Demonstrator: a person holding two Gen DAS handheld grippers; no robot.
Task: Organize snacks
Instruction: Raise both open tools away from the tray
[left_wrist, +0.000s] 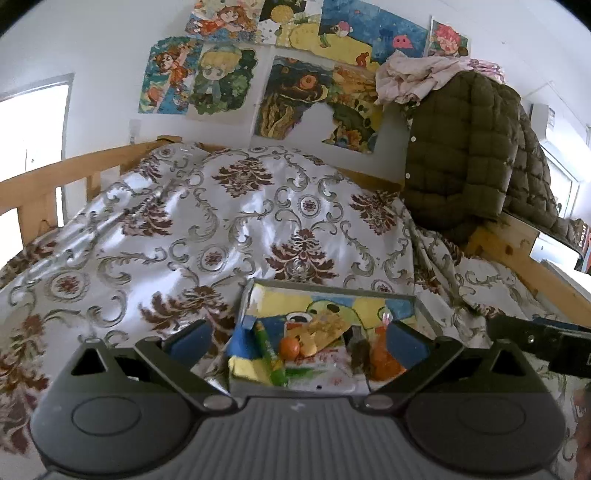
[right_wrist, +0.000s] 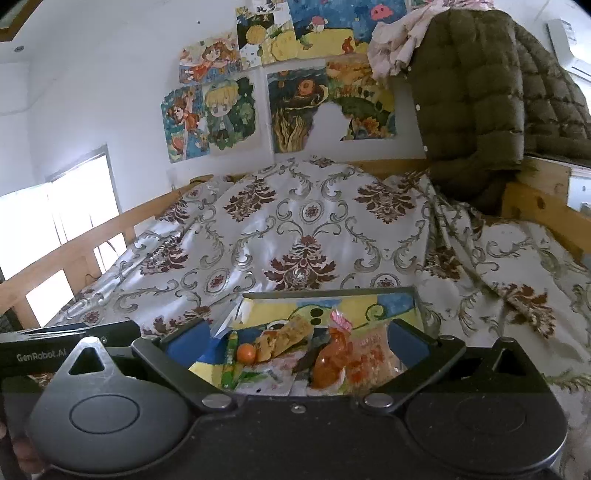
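Observation:
A shallow tray (left_wrist: 332, 287) with a colourful painted lining lies on the patterned bedspread; it also shows in the right wrist view (right_wrist: 332, 292). In it lie several snacks: a green stick pack (left_wrist: 271, 356) (right_wrist: 229, 363), a small orange ball (left_wrist: 289, 348) (right_wrist: 246, 353), a tan packet (left_wrist: 325, 326) (right_wrist: 286, 338), a dark bar (left_wrist: 357, 354) (right_wrist: 308, 356) and an orange-red bag (left_wrist: 384, 360) (right_wrist: 330, 360). A clear bag of orange pieces (right_wrist: 371, 356) lies at the right. My left gripper (left_wrist: 295, 341) is open over the tray. My right gripper (right_wrist: 295, 341) is open over it too, and empty.
The floral bedspread (left_wrist: 229, 229) covers the bed. A wooden bed rail (left_wrist: 55, 184) runs at the left. An olive quilted jacket (left_wrist: 461, 155) hangs over the wooden frame at the right. Drawings (left_wrist: 221, 77) cover the wall. The other gripper (left_wrist: 535, 339) sits at the right.

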